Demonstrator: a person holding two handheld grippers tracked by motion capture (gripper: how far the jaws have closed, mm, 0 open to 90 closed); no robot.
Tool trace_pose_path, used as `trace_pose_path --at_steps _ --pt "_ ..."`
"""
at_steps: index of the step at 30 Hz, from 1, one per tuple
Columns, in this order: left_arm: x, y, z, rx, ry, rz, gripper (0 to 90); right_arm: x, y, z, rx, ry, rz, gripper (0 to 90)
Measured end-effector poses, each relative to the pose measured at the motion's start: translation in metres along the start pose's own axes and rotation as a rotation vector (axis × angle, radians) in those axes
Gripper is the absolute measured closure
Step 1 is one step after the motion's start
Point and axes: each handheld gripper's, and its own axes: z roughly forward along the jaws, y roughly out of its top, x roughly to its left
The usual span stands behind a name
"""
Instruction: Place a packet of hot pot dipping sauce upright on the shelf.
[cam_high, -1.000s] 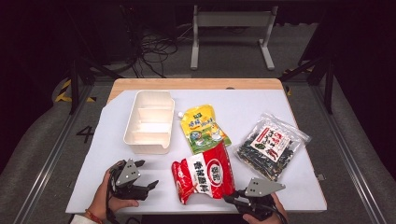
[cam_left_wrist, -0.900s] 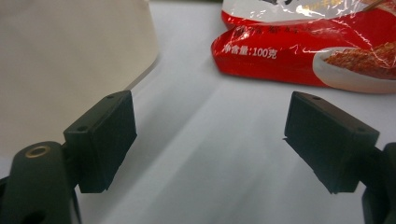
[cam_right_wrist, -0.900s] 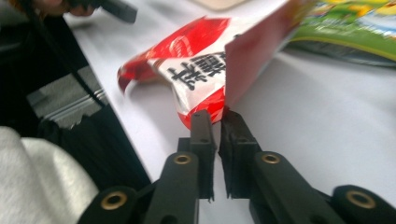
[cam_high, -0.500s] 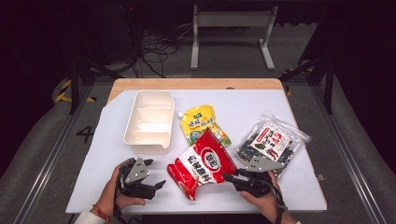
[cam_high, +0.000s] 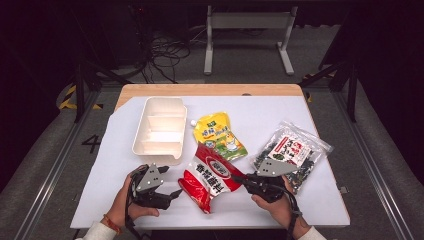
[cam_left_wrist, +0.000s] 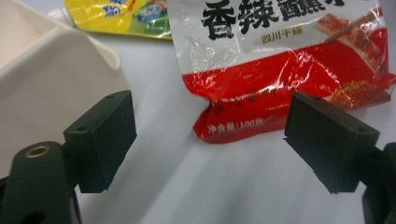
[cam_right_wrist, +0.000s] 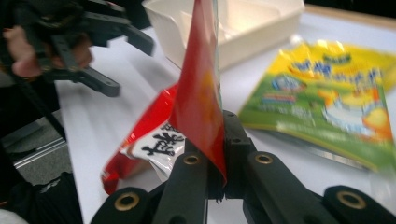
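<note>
A red and white snack bag (cam_high: 210, 175) lies on the white table cover, its right edge raised. My right gripper (cam_high: 239, 179) is shut on that edge. In the right gripper view the red film (cam_right_wrist: 198, 93) stands upright, pinched between the jaws of my right gripper (cam_right_wrist: 215, 154), which have just been closing on it. My left gripper (cam_high: 175, 194) is open just left of the bag's lower end. In the left gripper view the bag's bottom corner (cam_left_wrist: 289, 74) lies beyond the wide-apart jaws of my left gripper (cam_left_wrist: 212, 140), untouched.
A white divided tray (cam_high: 142, 150) stands behind the left gripper. A yellow-green spout pouch (cam_high: 220, 135) lies beside the tray, and a clear bag of dark seaweed snacks (cam_high: 292, 152) lies at the right. The table's front edge is close to both hands.
The right gripper has come forward and up with the red bag's edge, tipping the bag up and swinging it leftward. The left hand has edged forward toward the bag.
</note>
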Motion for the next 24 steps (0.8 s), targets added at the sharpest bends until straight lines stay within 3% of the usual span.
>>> trace_pose_path --at_steps 7,12,18,22,24 --pt "0.001 0.017 0.004 -0.044 -0.049 -0.007 14.3 0.009 0.021 -0.008 -0.059 0.067 -0.104 89.6" --pt "-0.001 0.029 0.013 -0.067 -0.111 -0.011 13.5 0.014 0.03 -0.01 -0.085 0.101 -0.157 89.6" --pt "-0.006 0.037 0.026 -0.074 -0.172 -0.003 15.7 0.014 0.032 -0.012 -0.105 0.113 -0.167 89.5" --pt "-0.01 0.039 0.033 -0.069 -0.215 0.01 22.2 0.011 0.031 -0.014 -0.118 0.111 -0.158 89.4" --pt "-0.013 0.04 0.038 -0.06 -0.207 0.014 29.5 0.011 0.03 -0.014 -0.119 0.11 -0.158 89.4"
